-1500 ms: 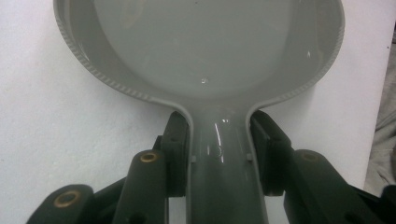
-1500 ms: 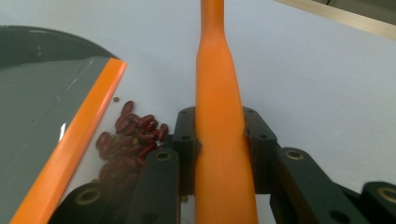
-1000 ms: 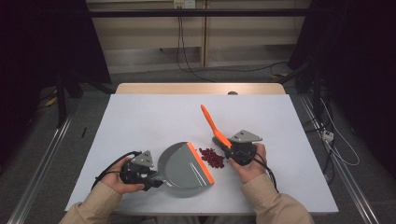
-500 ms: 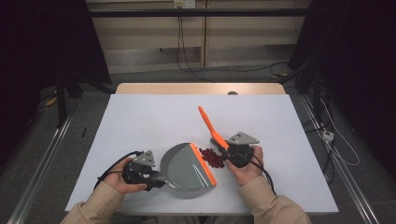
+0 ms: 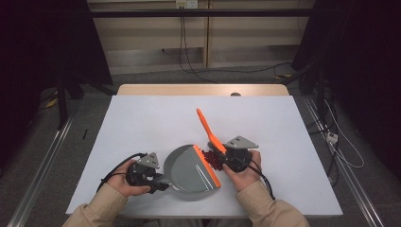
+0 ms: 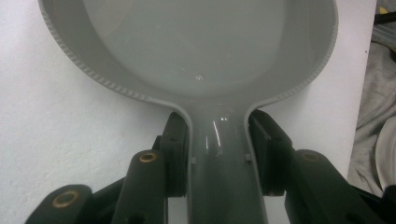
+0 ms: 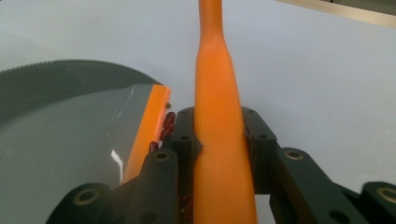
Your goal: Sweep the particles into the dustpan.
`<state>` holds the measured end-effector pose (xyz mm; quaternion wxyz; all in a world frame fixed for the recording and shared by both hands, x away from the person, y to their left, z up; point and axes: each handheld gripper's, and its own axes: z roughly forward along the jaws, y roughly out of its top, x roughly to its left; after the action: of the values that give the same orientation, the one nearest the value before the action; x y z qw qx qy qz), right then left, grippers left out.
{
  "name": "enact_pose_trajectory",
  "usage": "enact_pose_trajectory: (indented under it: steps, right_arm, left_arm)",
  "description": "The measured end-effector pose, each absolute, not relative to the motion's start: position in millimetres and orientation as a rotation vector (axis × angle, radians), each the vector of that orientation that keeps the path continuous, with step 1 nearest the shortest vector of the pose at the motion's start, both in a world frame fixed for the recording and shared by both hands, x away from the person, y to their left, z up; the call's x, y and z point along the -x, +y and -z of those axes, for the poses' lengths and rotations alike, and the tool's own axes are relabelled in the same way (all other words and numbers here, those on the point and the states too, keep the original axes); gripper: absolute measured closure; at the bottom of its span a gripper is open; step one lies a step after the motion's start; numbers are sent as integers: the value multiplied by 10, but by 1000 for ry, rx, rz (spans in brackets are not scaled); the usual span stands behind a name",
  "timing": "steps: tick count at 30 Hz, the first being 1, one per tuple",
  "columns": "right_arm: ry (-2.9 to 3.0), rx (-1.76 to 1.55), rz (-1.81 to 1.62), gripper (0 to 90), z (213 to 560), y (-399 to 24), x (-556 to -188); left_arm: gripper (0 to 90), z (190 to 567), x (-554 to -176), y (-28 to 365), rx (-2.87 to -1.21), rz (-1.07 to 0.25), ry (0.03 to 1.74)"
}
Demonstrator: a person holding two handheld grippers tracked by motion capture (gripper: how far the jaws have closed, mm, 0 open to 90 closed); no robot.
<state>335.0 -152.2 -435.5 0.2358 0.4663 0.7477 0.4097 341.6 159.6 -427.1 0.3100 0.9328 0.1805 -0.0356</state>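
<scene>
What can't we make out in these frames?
- Brush head: hidden under the right gripper and hand in the high view; below the frame edge in the right gripper view.
- Red bits: too small to identify or count in the high view; mostly behind the jaws in the right gripper view.
- Dustpan lip: cut off by the top edge in the left gripper view, past the left gripper.

The person wears beige long sleeves (image 5: 101, 208). Each hand carries black tongs (image 5: 163, 186) with brass-ringed screw holes, a grey three-cornered top plate (image 5: 241, 142), and a trailing black cable (image 5: 265, 182).
</scene>
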Motion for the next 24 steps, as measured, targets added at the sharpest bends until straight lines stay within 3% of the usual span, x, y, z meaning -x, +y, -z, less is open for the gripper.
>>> enact_pose_trajectory:
  steps: [24]
  right_arm:
    - [2039, -1298, -1318, 711, 4296, -1146, -3236]
  left_arm:
    - [623, 4301, -3422, 1556, -2445, 121, 520]
